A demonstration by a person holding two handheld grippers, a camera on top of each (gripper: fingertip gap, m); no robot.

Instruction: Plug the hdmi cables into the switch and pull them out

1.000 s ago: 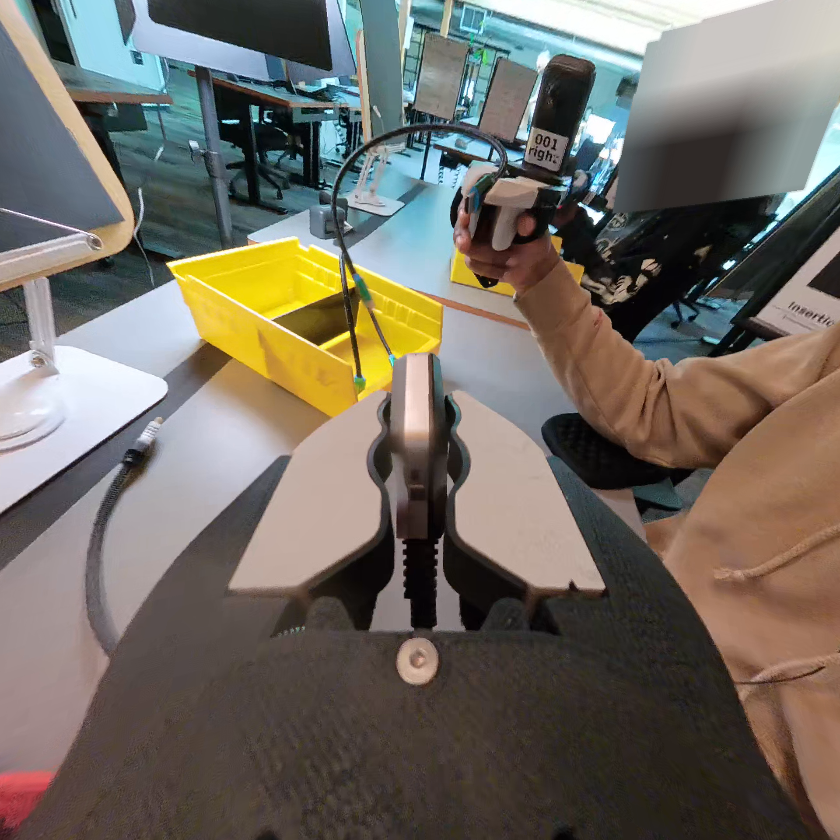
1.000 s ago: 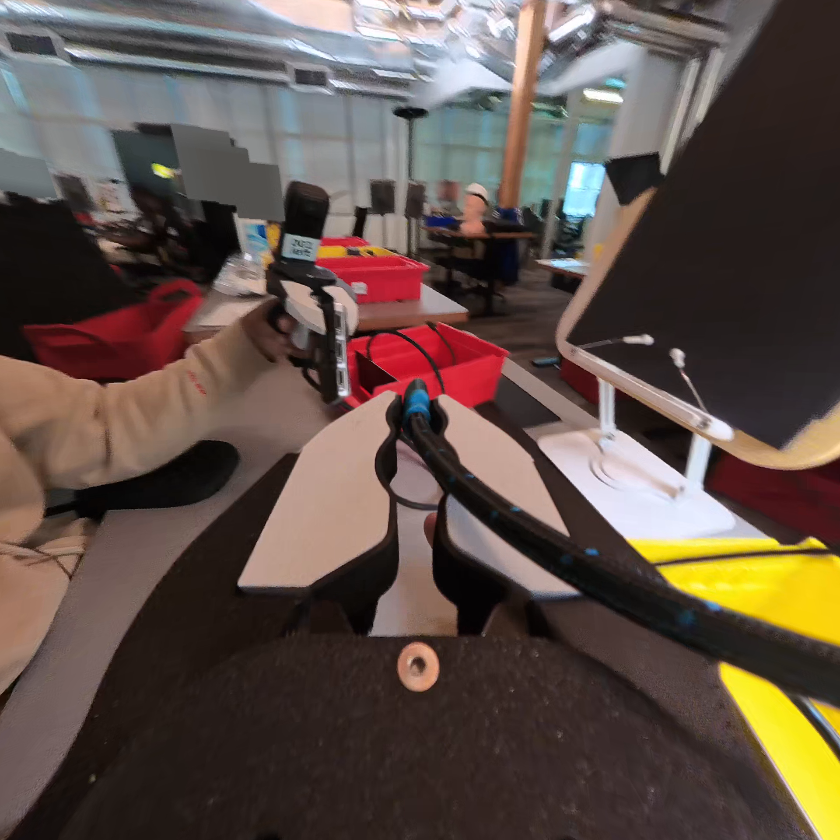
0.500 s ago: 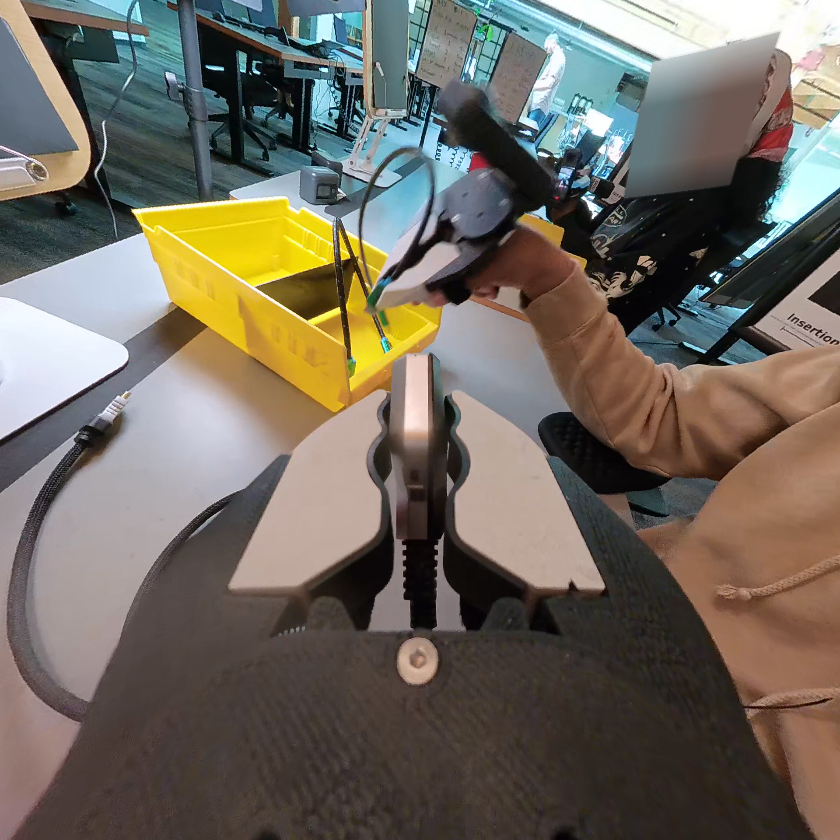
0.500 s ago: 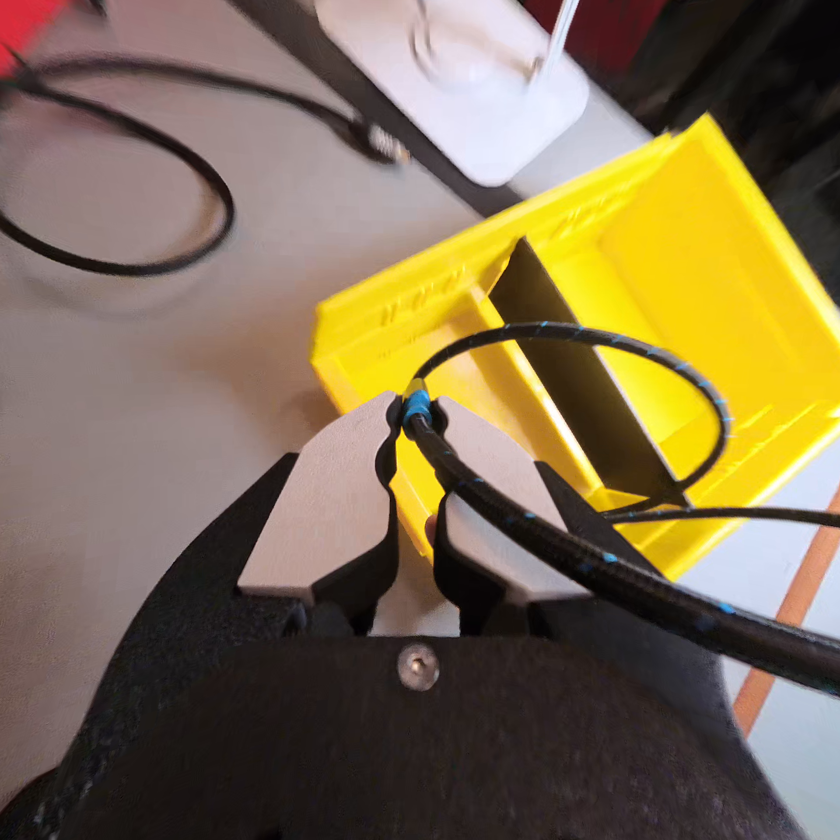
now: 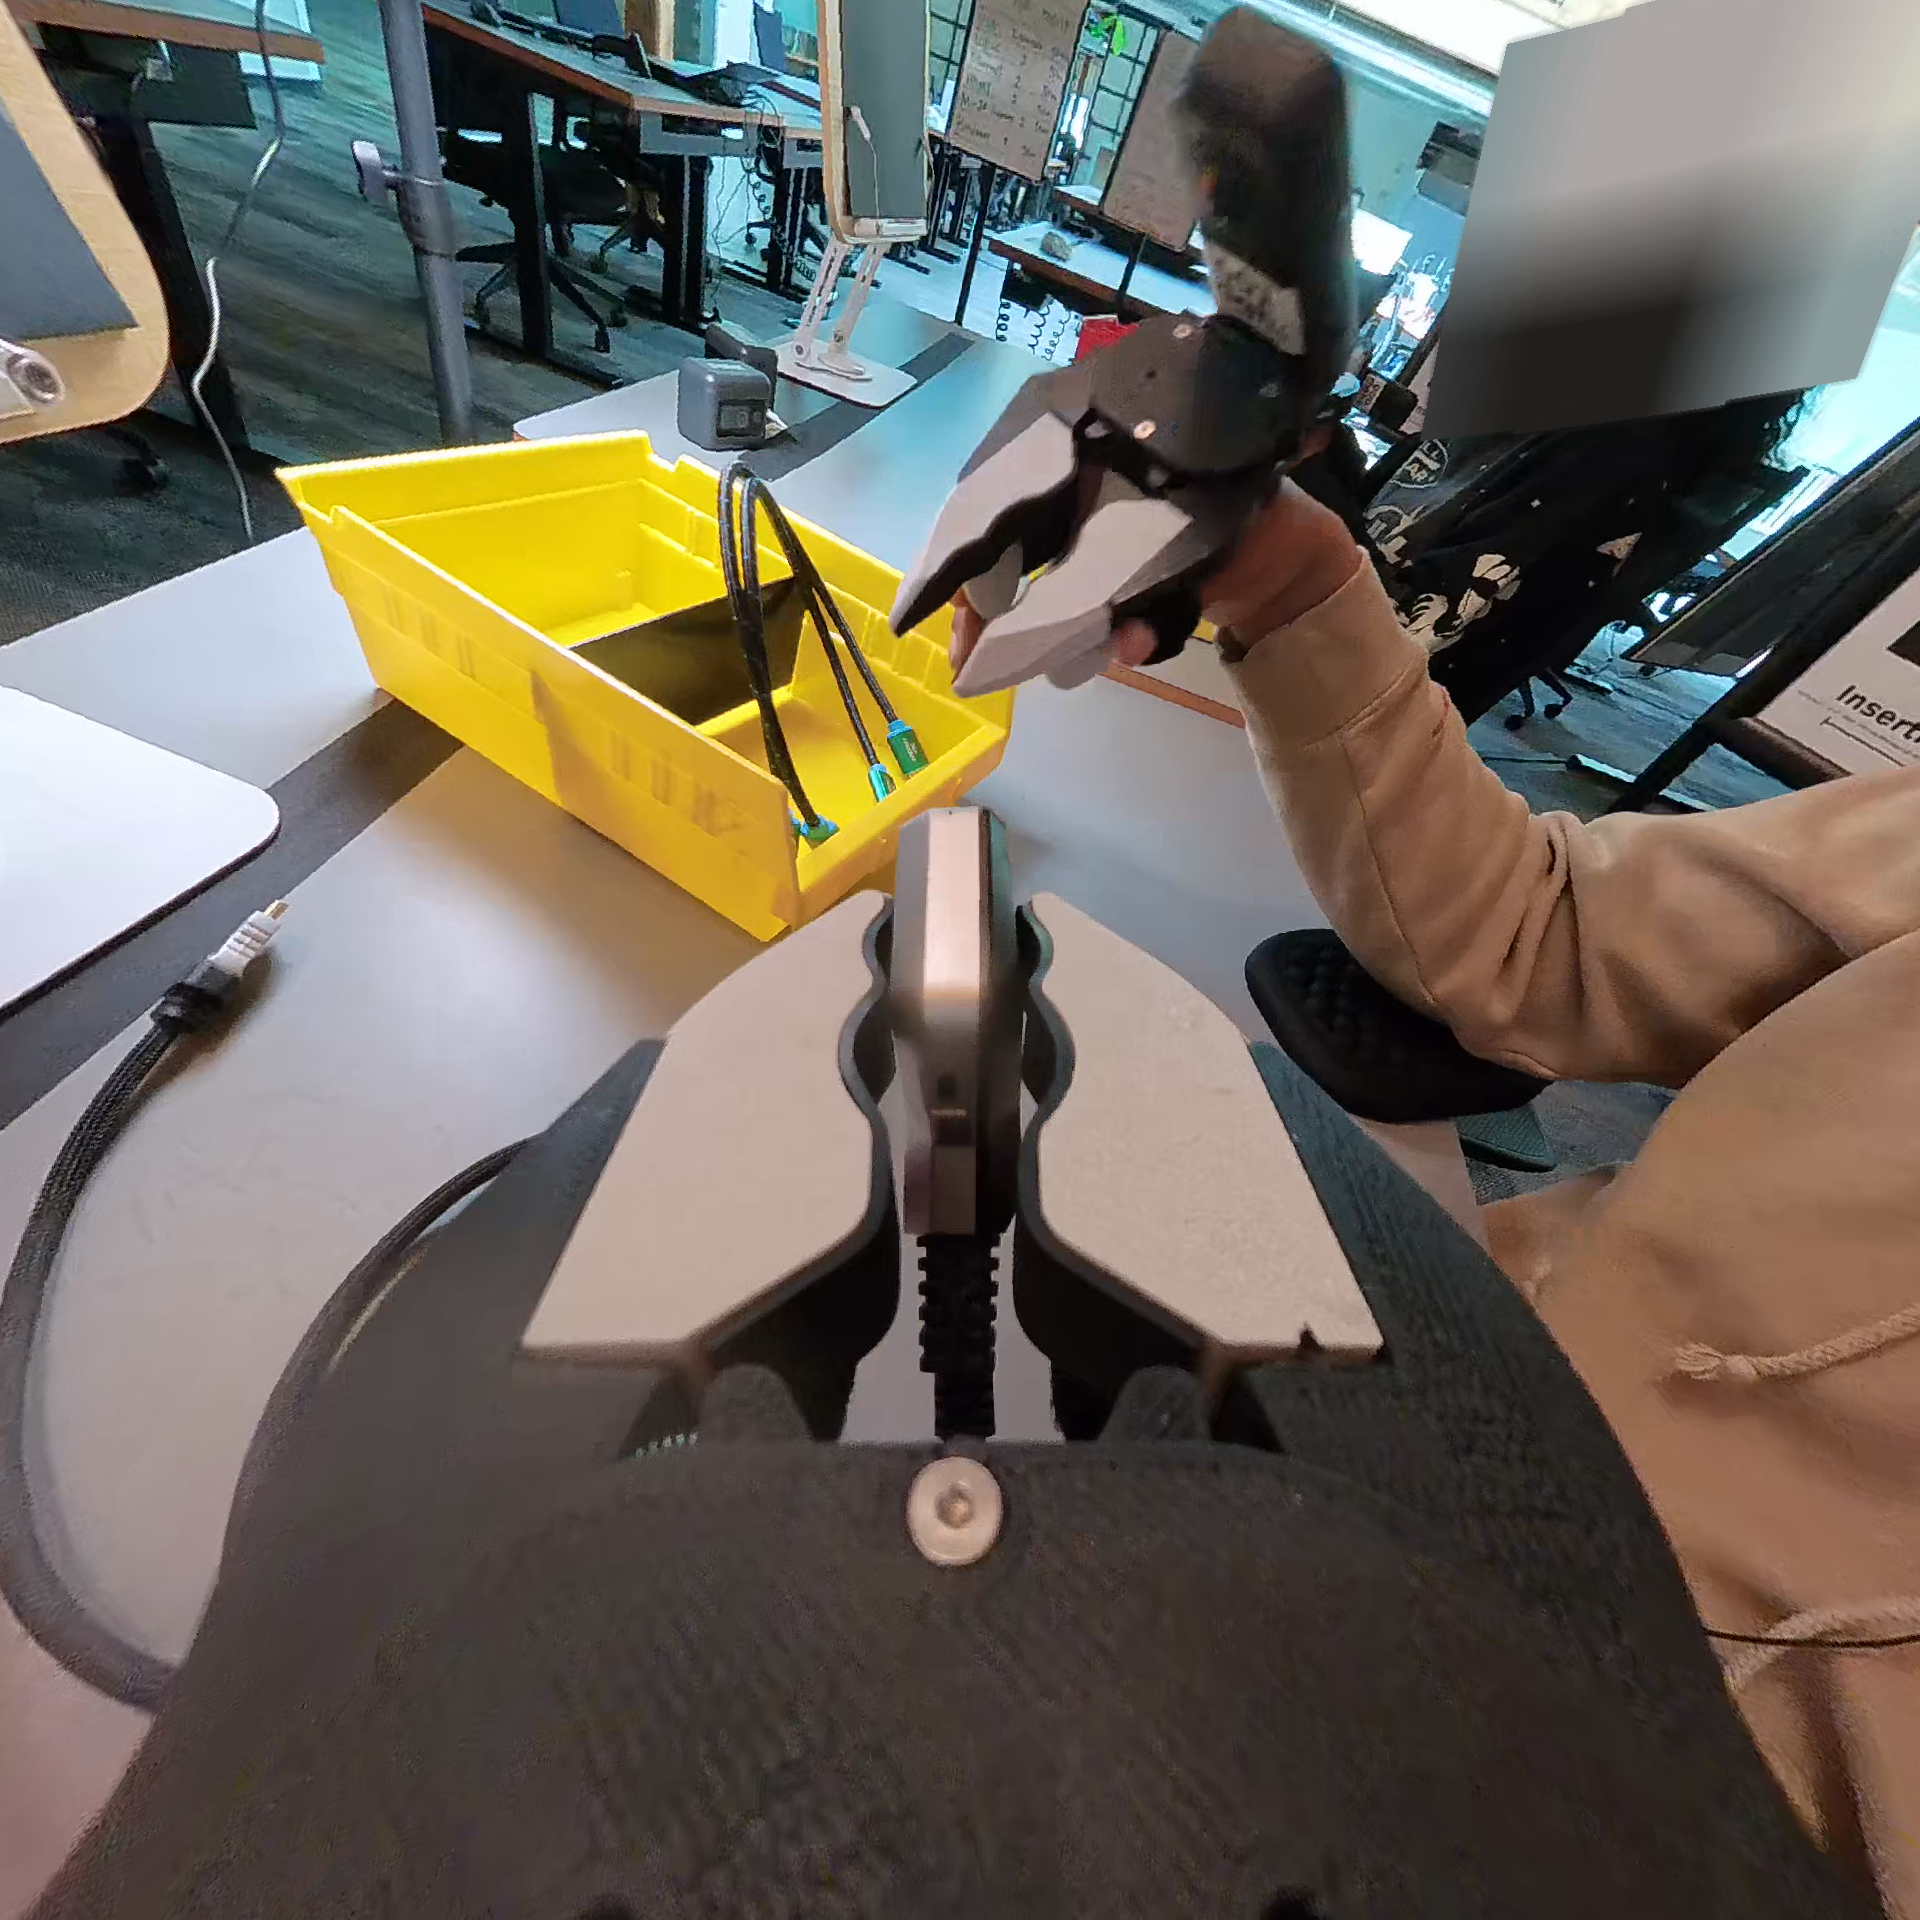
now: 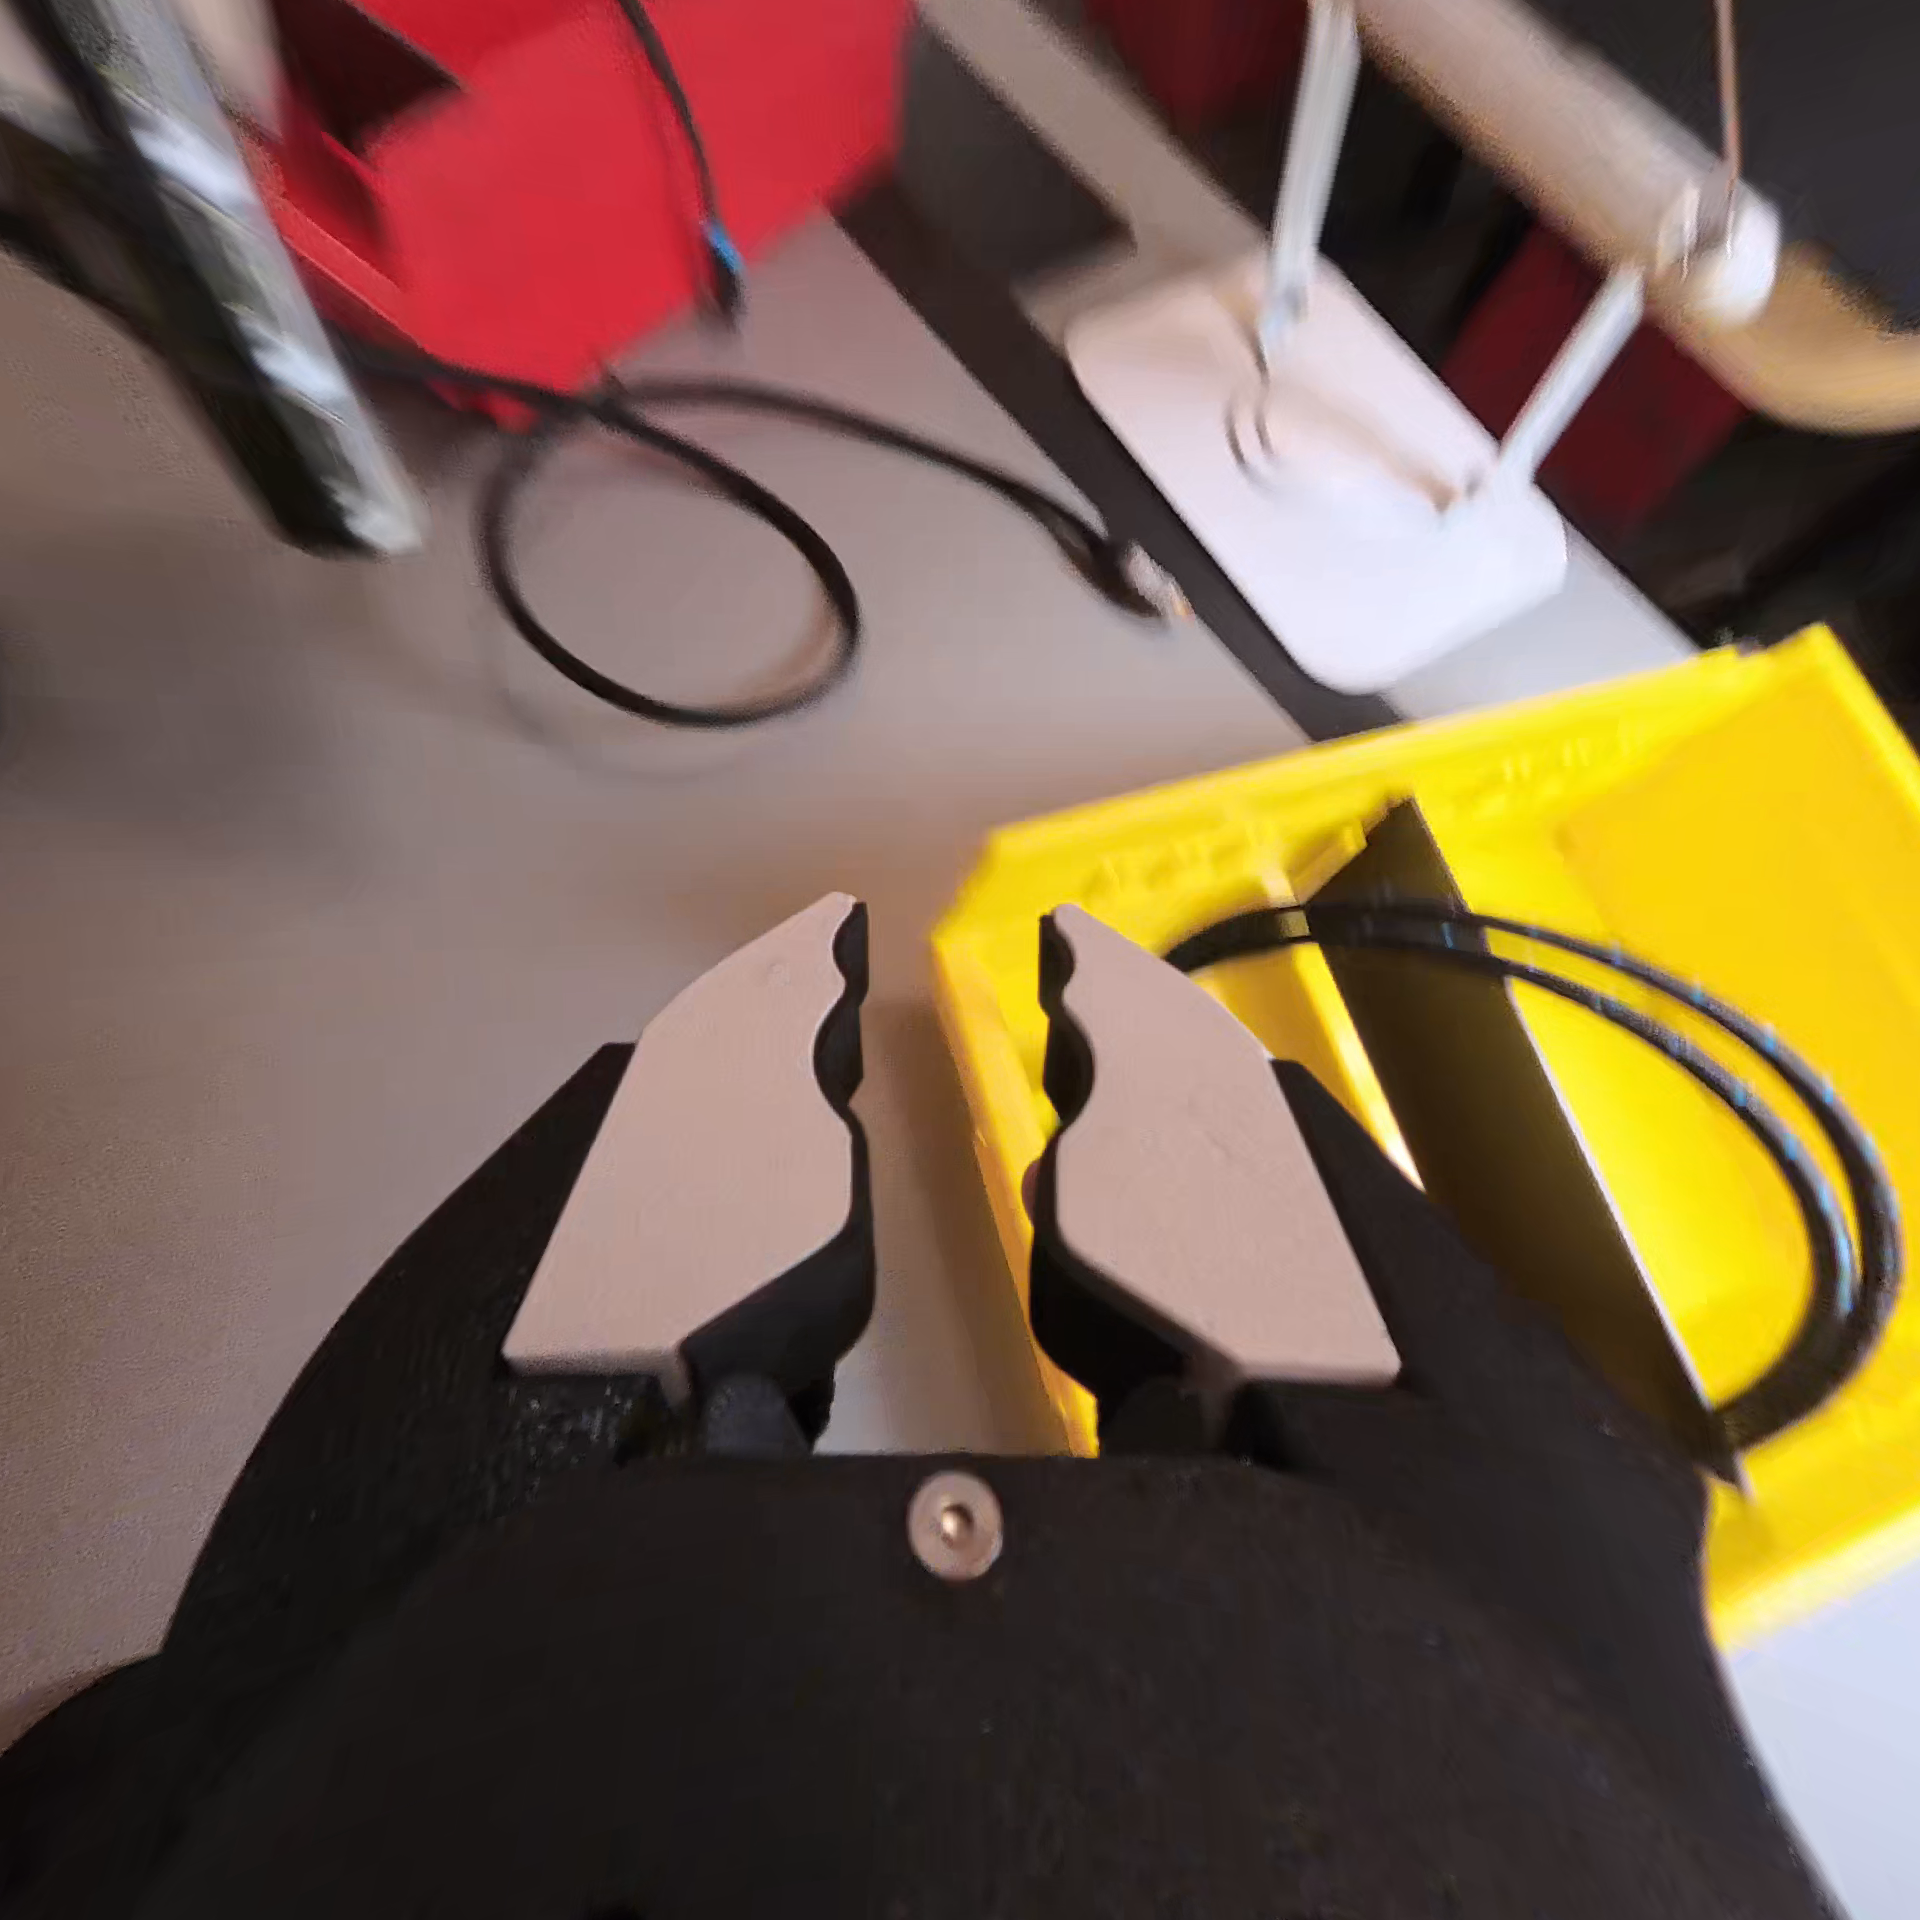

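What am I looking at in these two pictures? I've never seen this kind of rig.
There is no robot here: a person holds a two-finger gripper in each hand, and each gripper carries a camera that looks along its own fingers.

The left wrist view shows the left gripper shut on the switch, a slim grey box held on edge. Farther off in the same view is the right gripper, gripped by a hand.

The right wrist view looks down past the right gripper; it is open and holds nothing.

On the grey table stands a yellow bin with the braided cables looped inside. A thicker black cable lies loose on the table. A red bin stands farther back.
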